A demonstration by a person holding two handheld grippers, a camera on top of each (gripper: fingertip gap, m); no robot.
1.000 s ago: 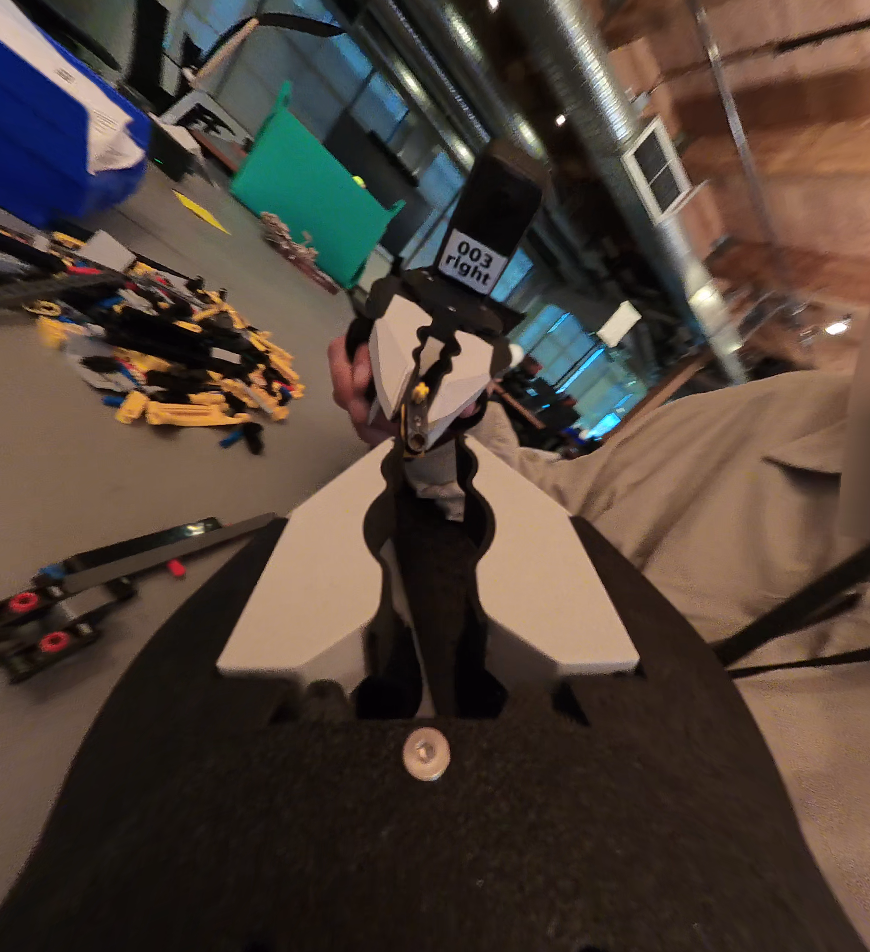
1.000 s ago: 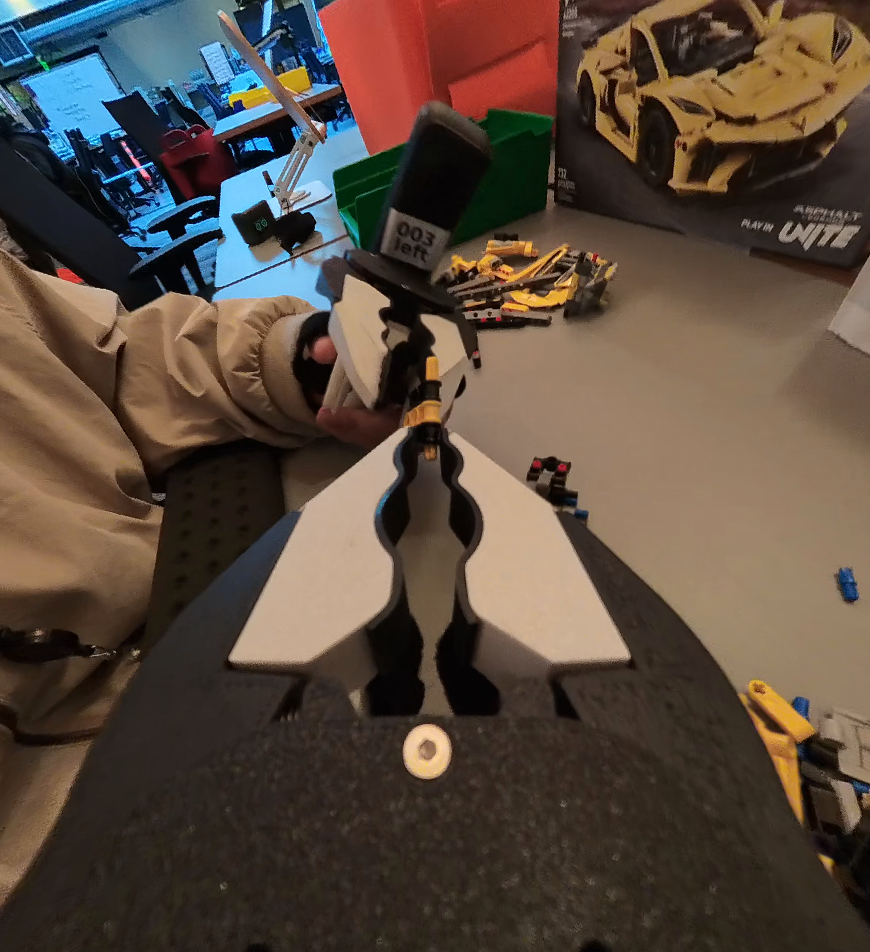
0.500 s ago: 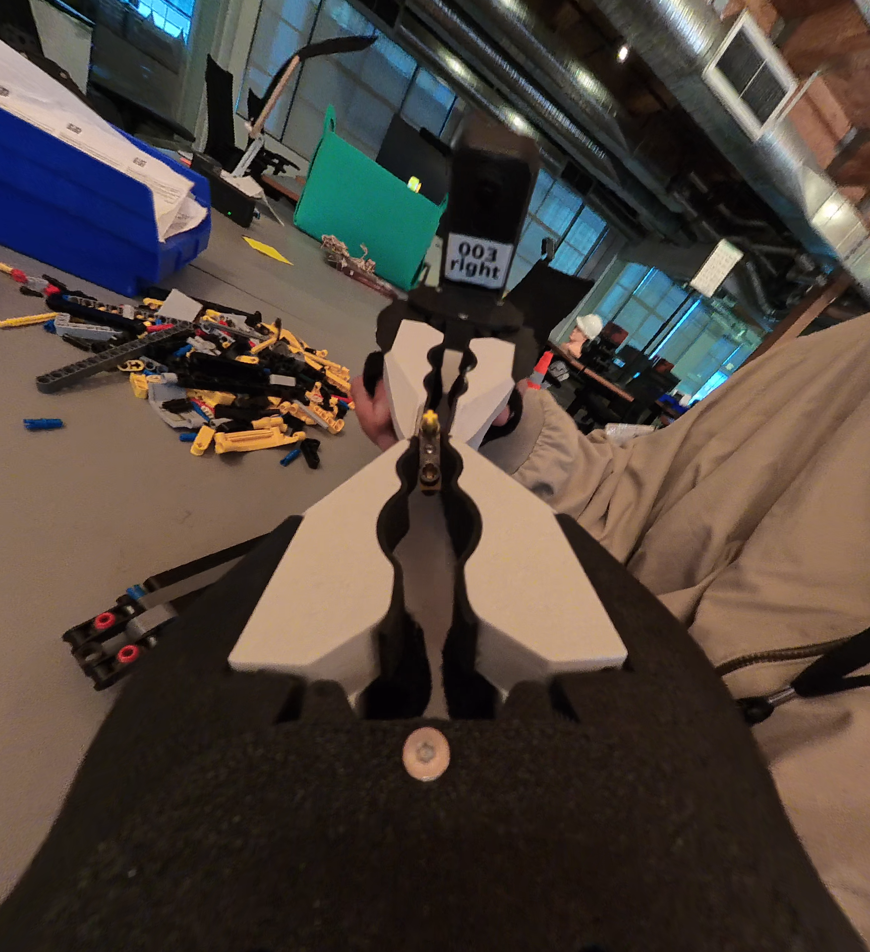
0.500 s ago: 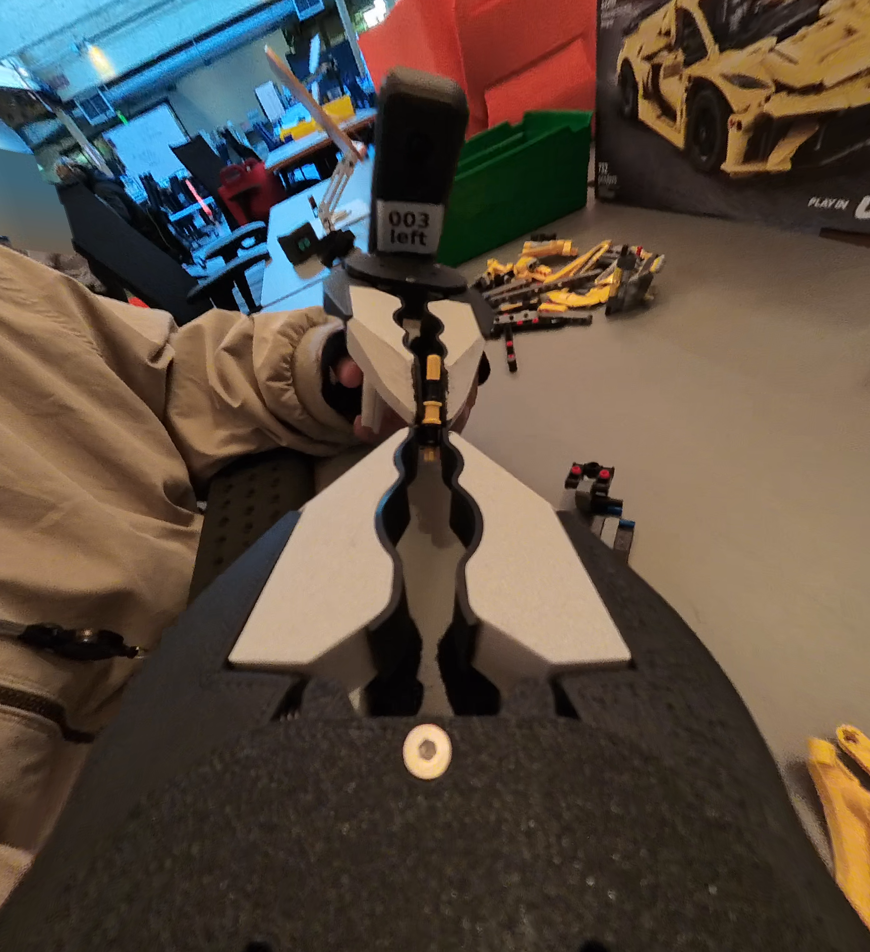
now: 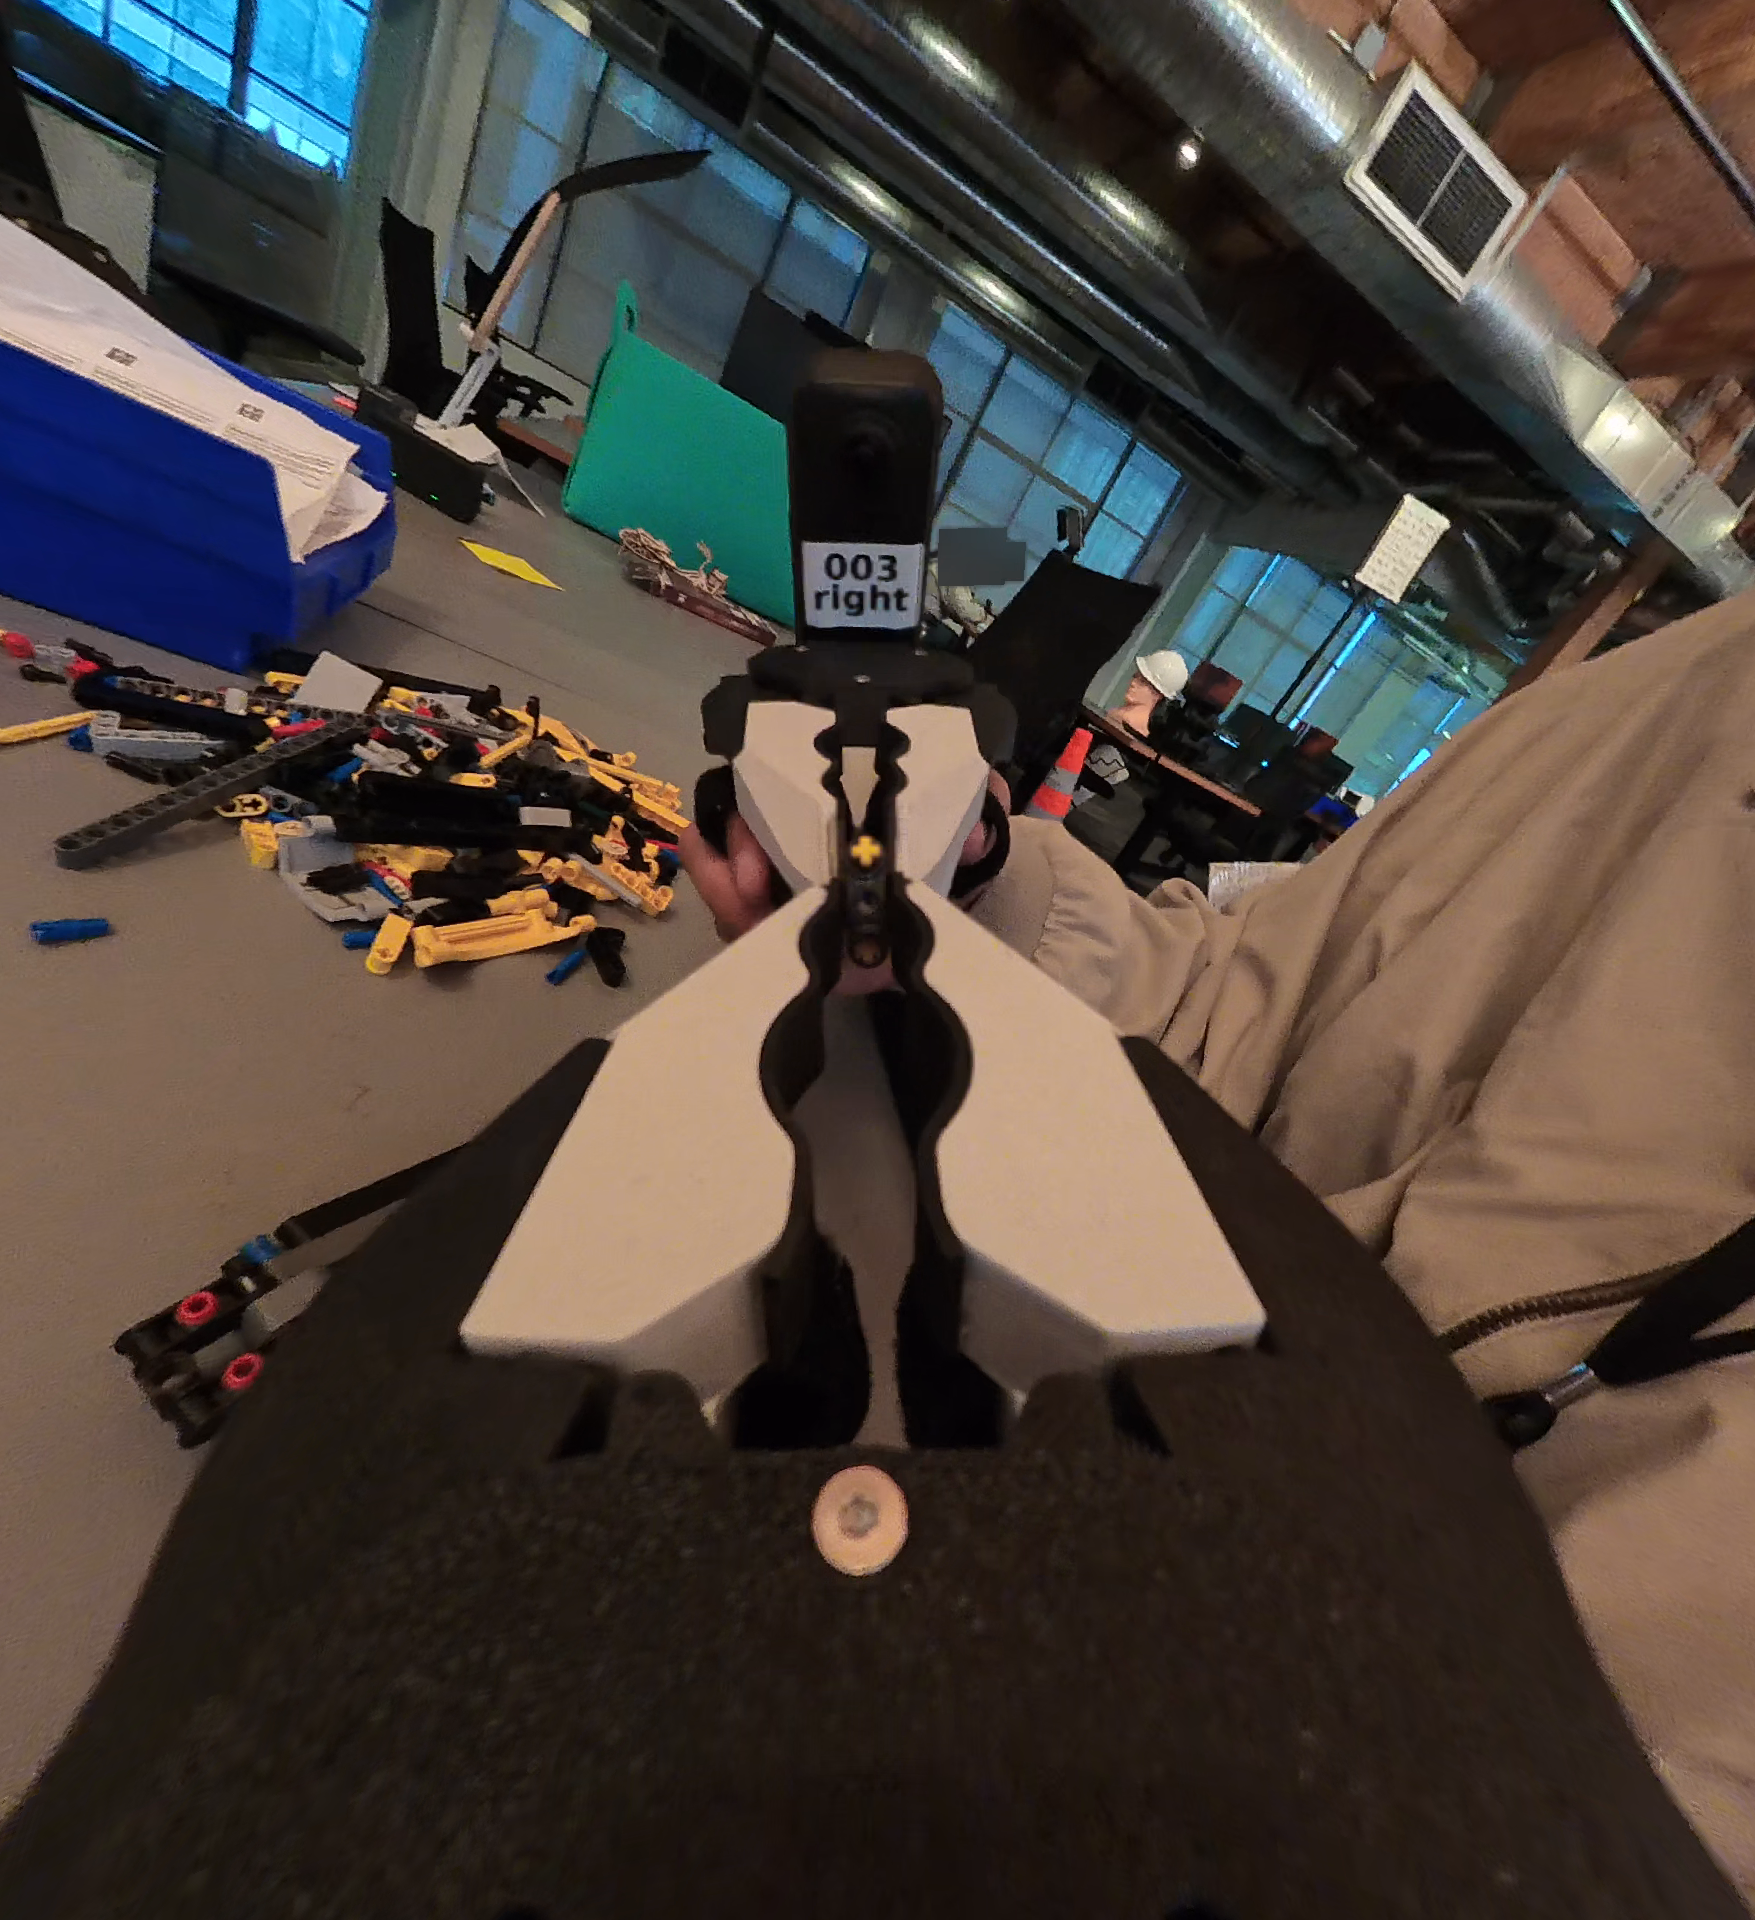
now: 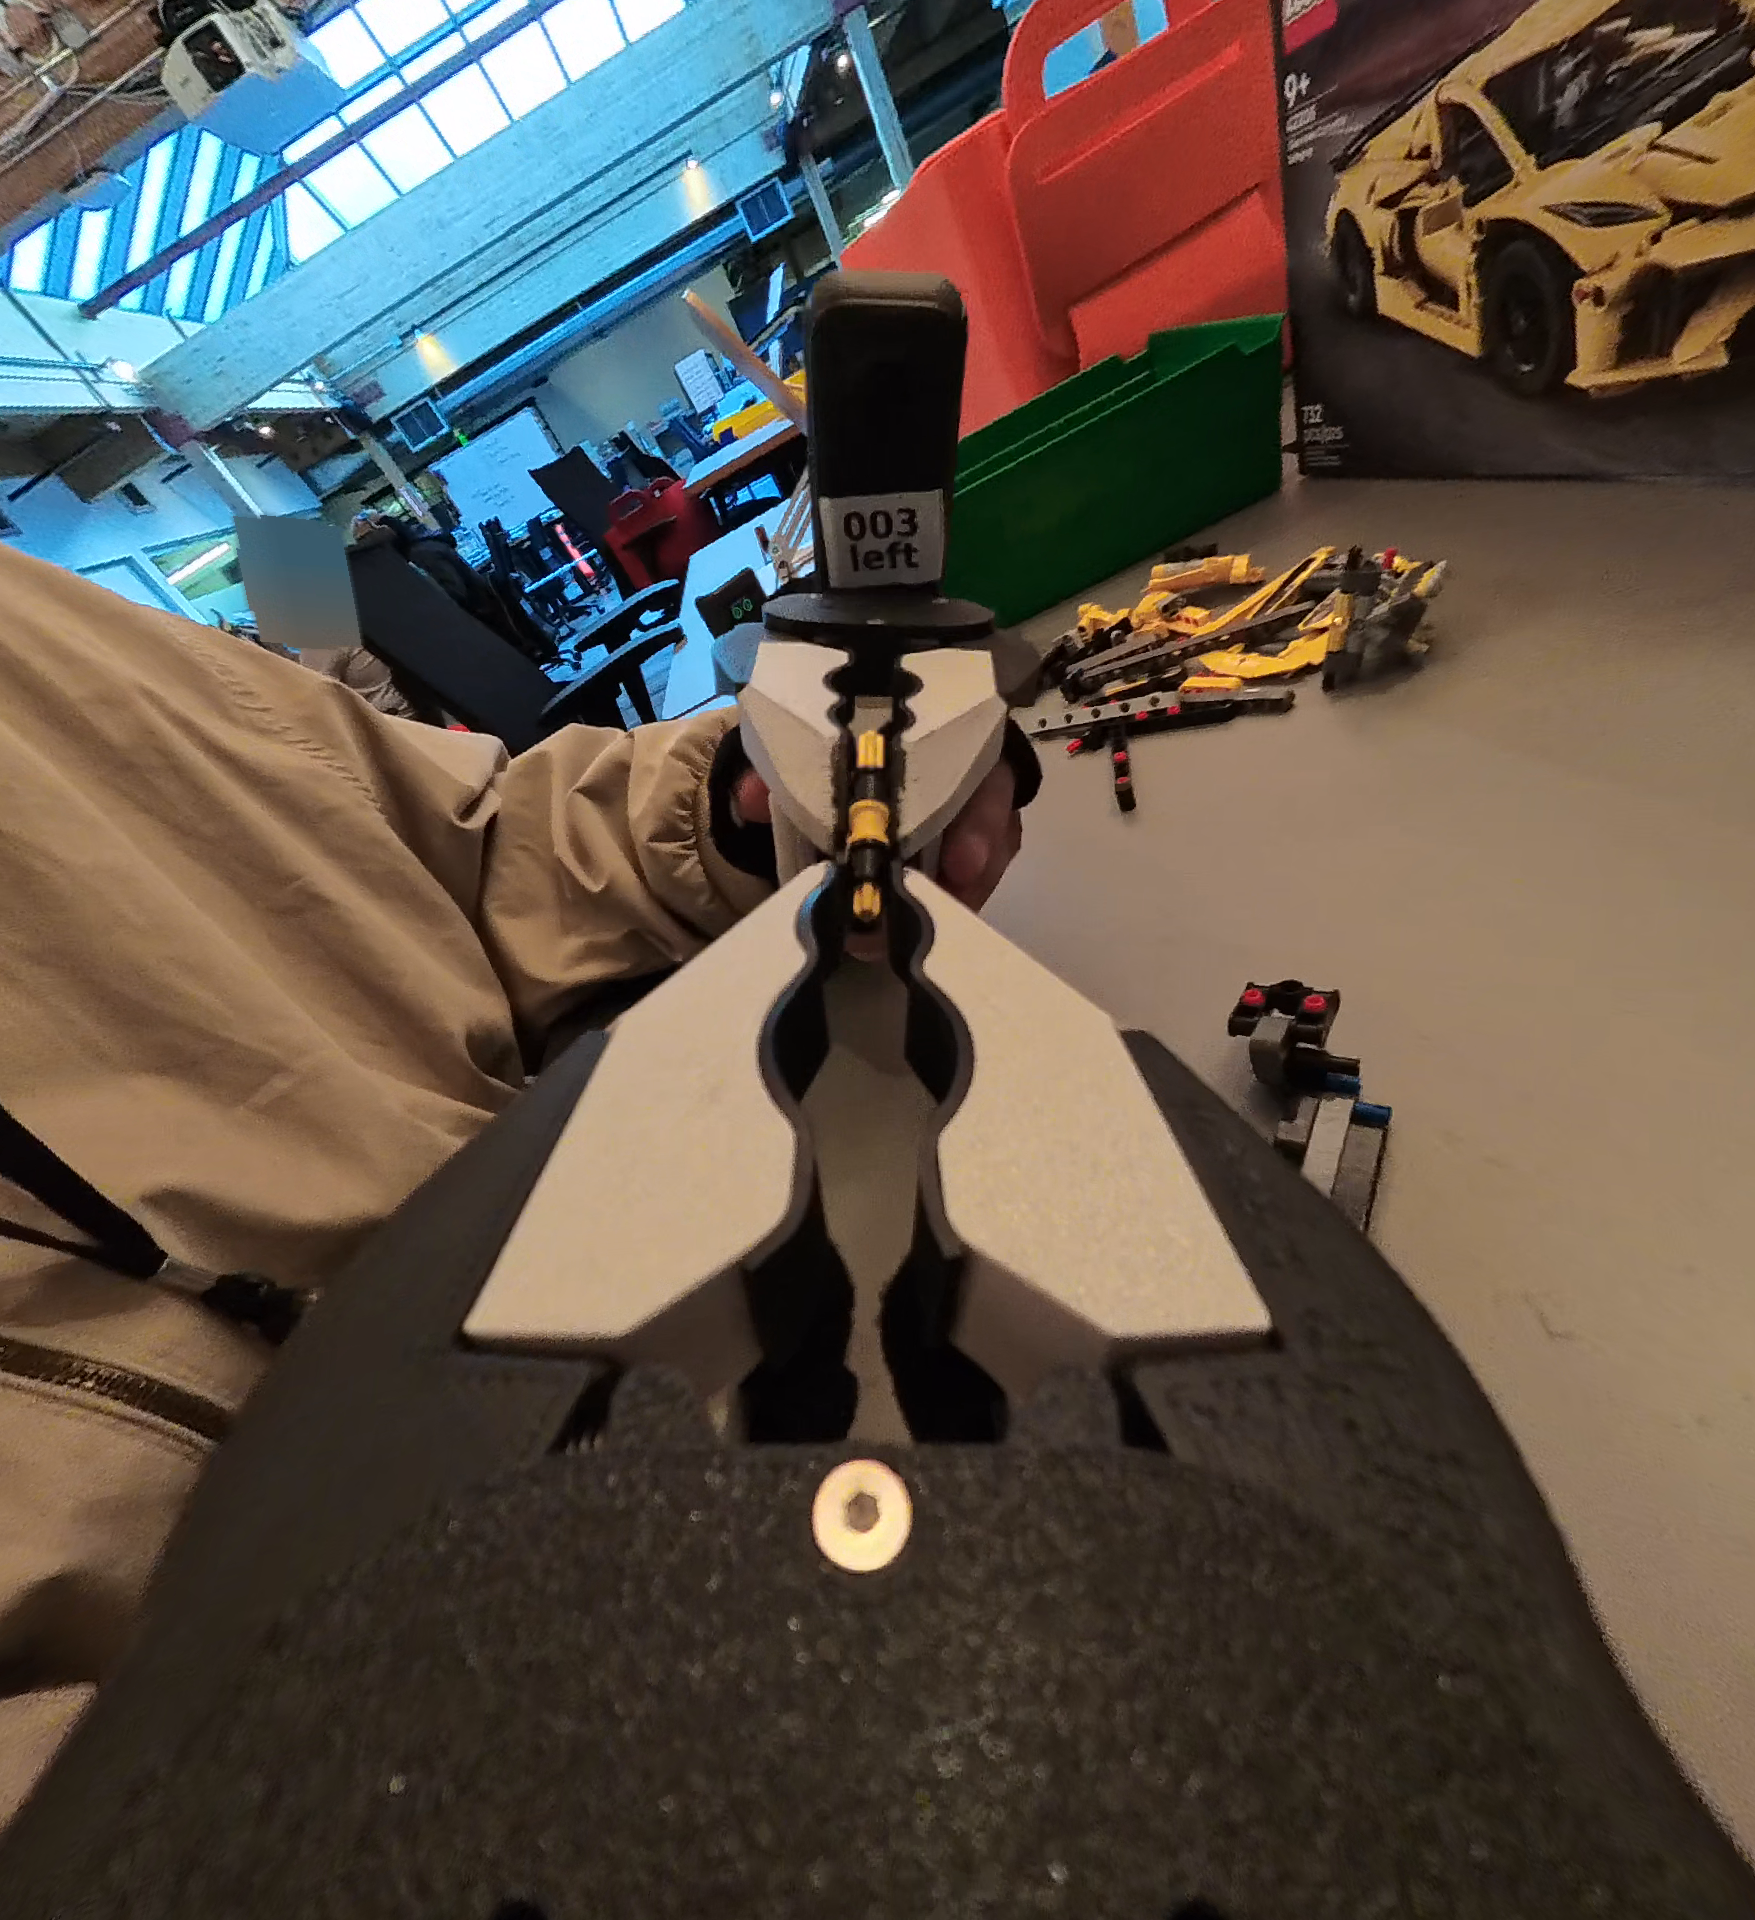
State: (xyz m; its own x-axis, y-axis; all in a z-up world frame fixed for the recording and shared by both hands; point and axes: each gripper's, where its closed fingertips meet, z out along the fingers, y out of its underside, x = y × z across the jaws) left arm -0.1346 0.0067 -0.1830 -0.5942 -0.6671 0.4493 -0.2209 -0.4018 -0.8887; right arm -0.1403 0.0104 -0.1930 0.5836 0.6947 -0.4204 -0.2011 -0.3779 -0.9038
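Grey table (image 5: 177, 1091) in a large workshop, strewn with yellow and black building pieces (image 5: 457, 821). Above it, left gripper (image 5: 865, 925) and right gripper (image 6: 865, 904) tip to tip, each closed on one end of a small black-and-yellow axle piece (image 6: 865, 821).

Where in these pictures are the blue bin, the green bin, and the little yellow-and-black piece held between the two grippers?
blue bin (image 5: 104, 509), left wrist view, on its front wall.
green bin (image 6: 1112, 488), right wrist view, on its side wall.
yellow-and-black piece (image 6: 865, 821), right wrist view, on its yellow middle section.
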